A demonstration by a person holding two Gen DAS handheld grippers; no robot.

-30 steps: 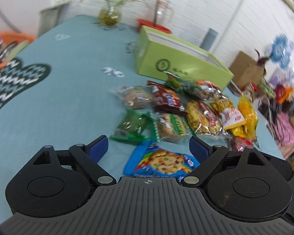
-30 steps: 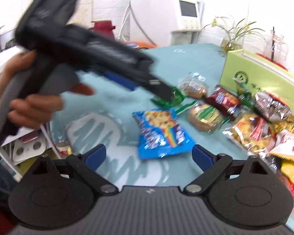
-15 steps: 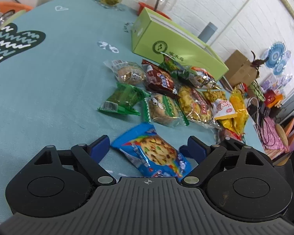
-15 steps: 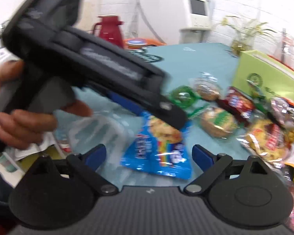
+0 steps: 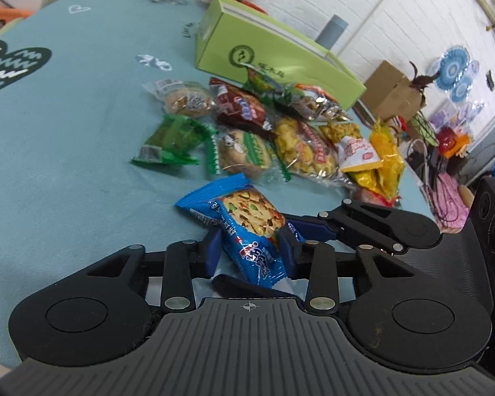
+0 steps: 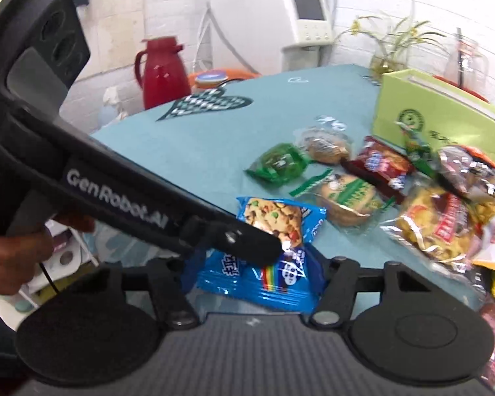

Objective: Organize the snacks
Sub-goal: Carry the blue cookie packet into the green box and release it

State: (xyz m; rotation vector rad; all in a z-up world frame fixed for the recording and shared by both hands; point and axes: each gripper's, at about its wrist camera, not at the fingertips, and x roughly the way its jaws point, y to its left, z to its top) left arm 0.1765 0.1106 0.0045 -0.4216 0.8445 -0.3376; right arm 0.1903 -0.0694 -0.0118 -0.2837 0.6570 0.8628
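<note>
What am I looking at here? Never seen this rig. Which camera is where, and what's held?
No robot: a person holds a two-finger gripper in each hand, each with a fisheye camera looking along its fingers. One view is from the left gripper, the other from the right gripper, where the left one crosses the frame, a hand on its handle. On the teal tablecloth lie snack packets beside a green box. Both jaws have just been closing; both now grip the blue cookie packet.
</note>
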